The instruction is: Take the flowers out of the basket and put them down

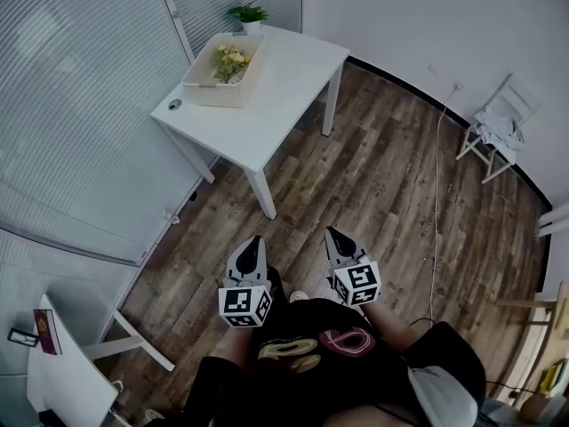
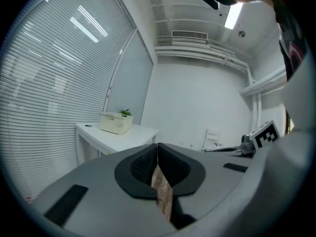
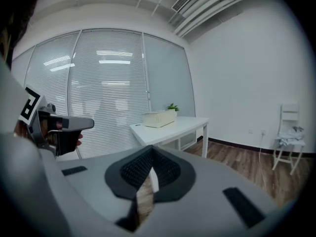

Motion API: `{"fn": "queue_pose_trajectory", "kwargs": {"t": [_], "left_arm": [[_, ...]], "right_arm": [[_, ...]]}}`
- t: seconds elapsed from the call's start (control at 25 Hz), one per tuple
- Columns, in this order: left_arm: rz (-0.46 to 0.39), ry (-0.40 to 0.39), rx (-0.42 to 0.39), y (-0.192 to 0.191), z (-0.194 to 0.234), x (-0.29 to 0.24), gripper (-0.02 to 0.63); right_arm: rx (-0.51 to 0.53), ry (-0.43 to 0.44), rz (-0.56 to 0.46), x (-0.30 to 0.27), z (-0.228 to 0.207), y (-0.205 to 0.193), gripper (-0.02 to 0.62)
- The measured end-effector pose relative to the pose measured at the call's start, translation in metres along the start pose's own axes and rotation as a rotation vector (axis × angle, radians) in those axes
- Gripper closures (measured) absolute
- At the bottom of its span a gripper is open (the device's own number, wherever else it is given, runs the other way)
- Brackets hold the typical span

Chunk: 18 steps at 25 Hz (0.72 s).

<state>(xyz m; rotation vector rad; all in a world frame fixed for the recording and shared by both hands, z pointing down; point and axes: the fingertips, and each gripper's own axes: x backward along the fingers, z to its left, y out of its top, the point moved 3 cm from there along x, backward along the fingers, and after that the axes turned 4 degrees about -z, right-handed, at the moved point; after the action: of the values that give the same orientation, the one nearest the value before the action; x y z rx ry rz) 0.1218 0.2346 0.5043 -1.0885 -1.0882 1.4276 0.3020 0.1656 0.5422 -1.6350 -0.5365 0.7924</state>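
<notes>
Head view, from left to right: slatted blinds (image 1: 71, 105) fill the left wall, and a second white bench (image 1: 67, 376) with a dark red book (image 1: 46, 331) sits in the lower left corner. Further right and well ahead stands the white bench (image 1: 284, 87) that matters. The cream basket (image 1: 213, 94) is near its far left corner, with the yellow flowers (image 1: 229, 60) lying inside it and a small potted plant (image 1: 250, 13) just behind.

Nearer the person, over the wooden floor (image 1: 382, 185), come the left tongs (image 1: 257, 239) and then the right tongs (image 1: 328, 232). They are side by side, both pointing toward that bench but well apart from it. Left gripper view shows its jaws pressed together at the tips with nothing between them, only floor showing through the slit lower down. Right gripper view shows the same: jaws closed and empty. A white cable (image 1: 436, 194) trails across the floor further right, and a white chair (image 1: 493, 127) stands by the far right wall.

By the look of it, the task is at the approach, with the flowers untouched in the basket. The next move calls for closing the gap to the bench and spreading one pair of jaws. That pair then has to reach over the basket's rim and pinch the stems without dragging the basket along.
</notes>
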Motion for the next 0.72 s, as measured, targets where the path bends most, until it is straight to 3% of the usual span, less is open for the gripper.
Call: {"fn": "queue_pose_trajectory", "kwargs": {"t": [0.4, 0.72], "left_arm": [[-0.019, -0.027, 0.007, 0.014, 0.036, -0.051, 0.588], [-0.012, -0.061, -0.006, 0.028, 0.084, -0.107, 0.588]], "right_arm": [[0.005, -0.04, 0.004, -0.045, -0.011, 0.011, 0.584], [-0.006, -0.08, 0.013, -0.113, -0.019, 0.023, 0.584]]}}
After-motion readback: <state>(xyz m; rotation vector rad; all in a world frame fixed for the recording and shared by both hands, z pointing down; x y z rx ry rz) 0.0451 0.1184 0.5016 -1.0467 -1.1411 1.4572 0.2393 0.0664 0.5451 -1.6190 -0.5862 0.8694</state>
